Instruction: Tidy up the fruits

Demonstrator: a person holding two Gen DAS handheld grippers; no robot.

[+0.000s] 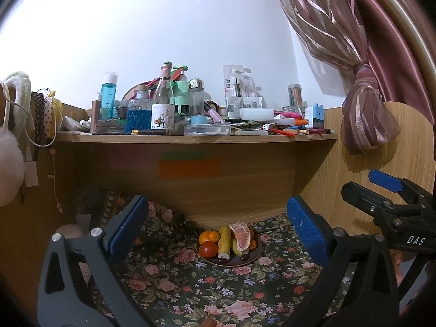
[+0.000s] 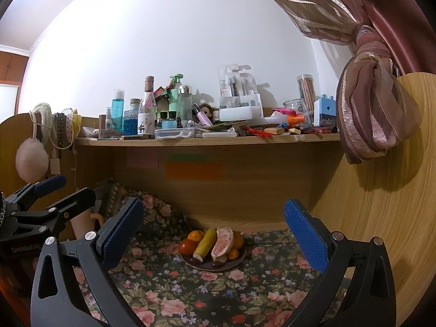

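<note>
A dark plate (image 1: 253, 257) of fruit sits on the floral cloth against the desk's back panel. It holds oranges (image 1: 209, 236), a red tomato (image 1: 208, 249), a yellow banana (image 1: 224, 241), a peeled pomelo piece (image 1: 241, 235) and dark grapes (image 1: 244, 257). My left gripper (image 1: 218, 233) is open and empty, well back from the plate. My right gripper (image 2: 215, 235) is open and empty, also back from the plate (image 2: 234, 264), with its banana (image 2: 205, 242) and pomelo piece (image 2: 223, 242). The right gripper shows in the left wrist view (image 1: 362, 184), the left gripper in the right wrist view (image 2: 69, 186).
A wooden shelf (image 1: 190, 137) above is crowded with bottles, jars and stationery. A tied pink curtain (image 1: 365, 109) hangs at the right by a wooden side panel (image 2: 381, 231). Headbands and a fluffy earmuff (image 2: 28, 160) hang on the left panel. The floral cloth (image 1: 212, 294) covers the desk.
</note>
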